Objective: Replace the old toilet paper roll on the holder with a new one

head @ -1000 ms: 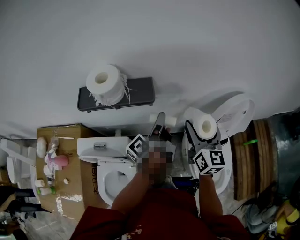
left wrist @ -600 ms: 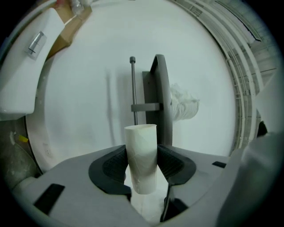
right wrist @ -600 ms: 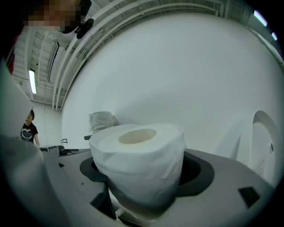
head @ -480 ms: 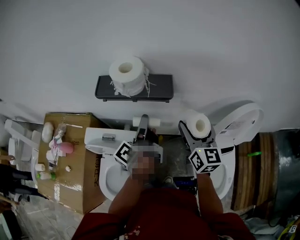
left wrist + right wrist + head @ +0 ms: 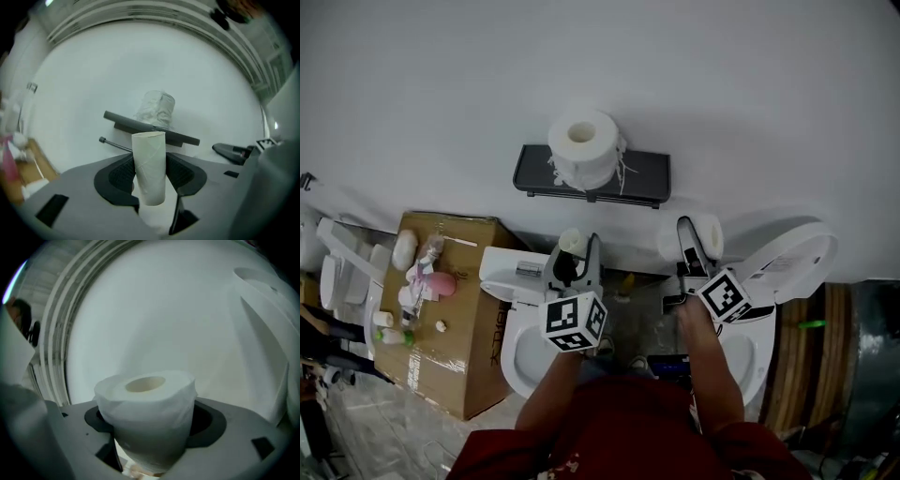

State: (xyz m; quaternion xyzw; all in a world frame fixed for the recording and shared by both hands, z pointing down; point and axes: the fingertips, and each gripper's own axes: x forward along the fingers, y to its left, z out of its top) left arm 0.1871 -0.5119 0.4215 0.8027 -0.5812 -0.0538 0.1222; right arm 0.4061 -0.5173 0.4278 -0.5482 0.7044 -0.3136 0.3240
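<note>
- My left gripper (image 5: 576, 259) was clamped on an empty grey-white cardboard tube (image 5: 149, 164); both pads pressed its sides and the tube stood upright between them.
- My right gripper (image 5: 692, 251) was clamped on a full white toilet paper roll (image 5: 147, 404), core opening facing up, with the jaws set wide around its soft sides.
- The dark grey wall-mounted holder shelf (image 5: 645, 179) sat on the white wall above both grippers and apart from them.
- A ragged white paper roll (image 5: 584, 146) rested on top of the shelf, near its left end.
- In the left gripper view, a thin metal rod (image 5: 115, 145) showed bare just below the shelf.
- A white toilet bowl (image 5: 517, 349) lay beneath the left gripper, with a brown cardboard box (image 5: 467, 281) beside it.
</note>
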